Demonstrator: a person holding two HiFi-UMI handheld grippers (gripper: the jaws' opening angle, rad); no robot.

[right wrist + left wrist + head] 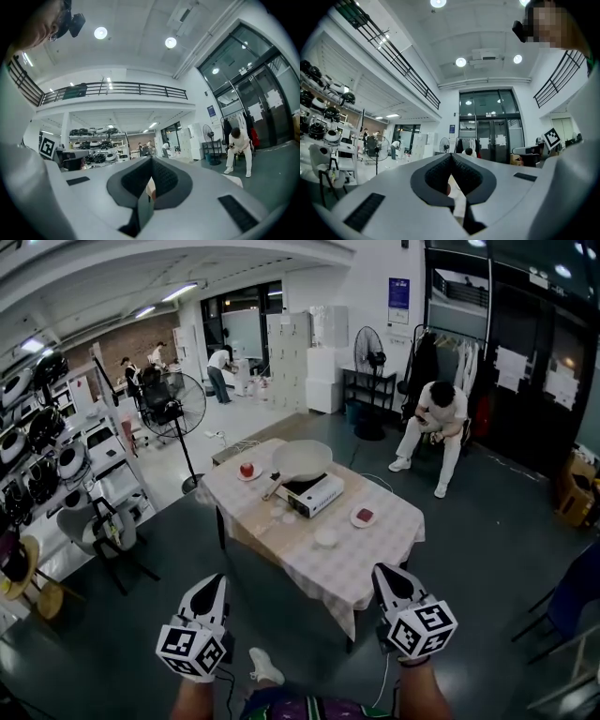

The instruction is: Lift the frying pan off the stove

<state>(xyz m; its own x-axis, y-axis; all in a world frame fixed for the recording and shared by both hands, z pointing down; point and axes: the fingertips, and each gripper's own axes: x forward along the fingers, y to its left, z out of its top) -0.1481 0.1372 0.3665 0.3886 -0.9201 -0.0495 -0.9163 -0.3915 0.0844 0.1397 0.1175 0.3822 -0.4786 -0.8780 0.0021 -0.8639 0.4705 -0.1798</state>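
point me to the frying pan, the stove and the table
frying pan [302, 459]: head view, middle of its pale bowl
stove [319, 496]: head view, its white side wall
table [375, 549]: head view, bare checked cloth near the right corner

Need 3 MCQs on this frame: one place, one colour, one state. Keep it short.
1. Where is the frying pan? A on the floor; B on the stove; C in a hand-held gripper.
2. Pan colour? A black; B red; C cream-white.
3. Left hand-held gripper? A shut, empty; B wide open; C clamped on the pan.
Answers: B, the pan sits on the stove on the table; C, its bowl reads pale cream; A, its jaws meet with nothing between them.
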